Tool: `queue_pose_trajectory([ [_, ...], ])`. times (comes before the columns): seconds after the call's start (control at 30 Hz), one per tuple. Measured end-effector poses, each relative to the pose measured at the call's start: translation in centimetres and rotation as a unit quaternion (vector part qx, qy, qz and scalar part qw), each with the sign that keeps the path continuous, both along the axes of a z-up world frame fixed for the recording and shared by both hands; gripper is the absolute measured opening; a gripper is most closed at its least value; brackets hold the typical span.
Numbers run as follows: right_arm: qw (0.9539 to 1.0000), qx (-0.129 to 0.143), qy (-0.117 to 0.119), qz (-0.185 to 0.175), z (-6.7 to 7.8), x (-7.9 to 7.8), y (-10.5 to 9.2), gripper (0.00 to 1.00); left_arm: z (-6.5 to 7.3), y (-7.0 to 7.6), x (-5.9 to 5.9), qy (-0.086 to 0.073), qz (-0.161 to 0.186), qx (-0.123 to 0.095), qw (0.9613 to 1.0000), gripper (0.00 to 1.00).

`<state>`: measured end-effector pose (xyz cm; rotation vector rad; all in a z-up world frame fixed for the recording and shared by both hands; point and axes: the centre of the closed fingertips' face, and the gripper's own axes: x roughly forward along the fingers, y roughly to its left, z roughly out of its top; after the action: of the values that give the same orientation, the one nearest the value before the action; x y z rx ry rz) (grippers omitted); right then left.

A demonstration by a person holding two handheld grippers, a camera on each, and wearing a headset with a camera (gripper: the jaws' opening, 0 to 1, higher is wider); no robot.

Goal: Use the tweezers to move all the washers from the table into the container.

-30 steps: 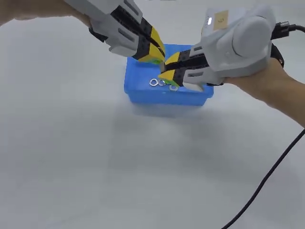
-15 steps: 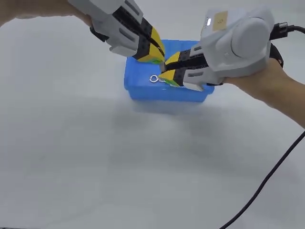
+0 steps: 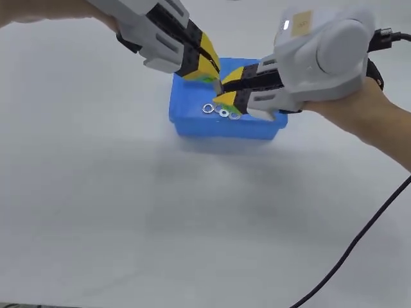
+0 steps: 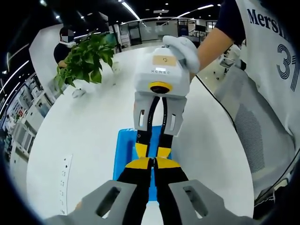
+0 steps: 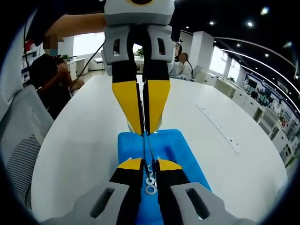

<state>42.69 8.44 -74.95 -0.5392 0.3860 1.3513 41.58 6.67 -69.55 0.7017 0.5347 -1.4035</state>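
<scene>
Blue plastic container (image 3: pixel 192 122) sits on the white table (image 3: pixel 128 212), directly under both sets of jaws. 3 steel washers (image 3: pixel 223 113) lie in a short row on its floor, just below the tips of the right gripper (image 3: pixel 225 96).

In the right gripper view the left gripper (image 5: pixel 143 131) faces in from ahead. Its yellow jaws are closed to a thin slit around the tweezers (image 5: pixel 146 150), whose 2 thin legs run out from those tips toward the right gripper (image 5: pixel 150 165). The legs end between that gripper's own yellow tips, over the washers (image 5: pixel 150 185), which show in the gap between those jaws with the container (image 5: pixel 173 145) beneath.

The right jaws stand a narrow way apart, 1 on each side of the tweezers' legs; whether they press on the legs cannot be told.

In the left gripper view the left gripper (image 4: pixel 153 161) has its tips nearly together, and the right gripper (image 4: pixel 152 151) meets them tip to tip above the container (image 4: pixel 123 154).

A black cable (image 3: pixel 359 237) trails behind the right gripper.
</scene>
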Motion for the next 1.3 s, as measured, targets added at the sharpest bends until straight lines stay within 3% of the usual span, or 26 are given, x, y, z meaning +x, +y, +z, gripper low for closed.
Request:
queue_pose_trajectory([
  [0.3,0.9998,0.008,-0.020,-0.002,2.6,-0.9,-0.5,0.09,2.7,0.0,-1.1,-0.020,0.008,-0.017,0.9996,0.05],
  [0.47,0.9996,0.007,-0.025,0.005,3.8,-1.8,-0.9,0.08,3.2,1.1,-2.6,-0.027,0.009,-0.007,0.9996,0.06],
  [0.57,0.9996,0.003,-0.027,0.013,4.5,-3.0,-1.0,0.07,3.2,1.7,-3.4,-0.031,0.011,0.001,0.9995,0.05],
  [0.83,0.9987,-0.009,-0.029,0.040,5.8,-6.3,-0.8,0.07,4.0,2.1,-6.1,-0.027,0.021,-0.020,0.9992,0.05],
  [1.07,0.9983,-0.014,-0.017,0.053,5.8,-8.8,-1.1,0.07,3.3,2.3,-8.2,-0.013,0.026,-0.034,0.9990,0.05],
  [1.3,0.9975,-0.033,-0.004,0.062,4.5,-10.2,-1.5,0.07,1.2,2.1,-9.5,0.006,0.034,-0.037,0.9987,0.05],
])
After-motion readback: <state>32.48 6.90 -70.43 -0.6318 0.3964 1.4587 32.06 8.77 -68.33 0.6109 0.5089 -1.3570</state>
